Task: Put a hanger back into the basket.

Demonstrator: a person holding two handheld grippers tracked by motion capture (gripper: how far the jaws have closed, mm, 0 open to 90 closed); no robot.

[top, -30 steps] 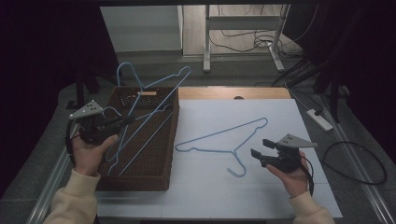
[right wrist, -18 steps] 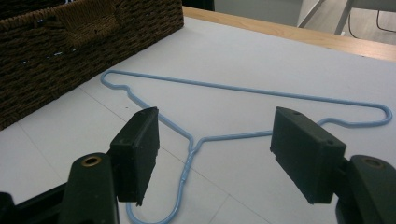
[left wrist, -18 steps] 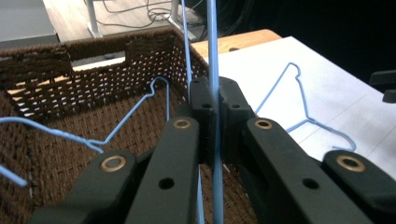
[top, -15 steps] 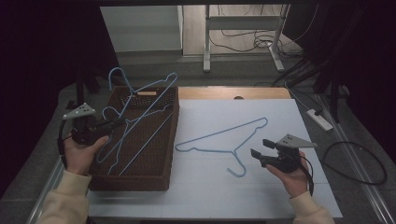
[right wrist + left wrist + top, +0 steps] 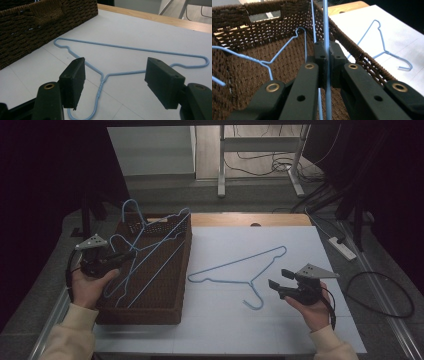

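Left hand-held gripper (image 5: 122, 256) at the left edge of the brown wicker basket (image 5: 180, 270), jaws clamped together on the wire of a blue wire hanger (image 5: 150, 242). In the left gripper view, same left hand-held gripper (image 5: 326, 53) pinched on a thin blue wire that runs upright between the pads, over the basket's inside. Held hanger tilted over the basket in the high view, hook raised above the far wall, long bar slanting down toward the near left corner. Second blue hanger (image 5: 152, 272) also in the basket, leaning across it beside the held one; exact contact between the two hard to tell.

Right hand-held gripper (image 5: 280, 279) on the right, in a hand resting on the white counter (image 5: 300, 240), jaws standing wide apart and holding nothing. In the right gripper view, right hand-held gripper (image 5: 115, 82) open just above the neck of a third blue hanger (image 5: 130, 47), pads clear of the wire on both sides. That loose hanger (image 5: 240, 267) flat on the counter between the basket and the right hand, hook toward the near edge, long bar running up toward the far right. Near but apart from the basket's right wall. Cream sleeves at both wrists along the bottom of the high view.
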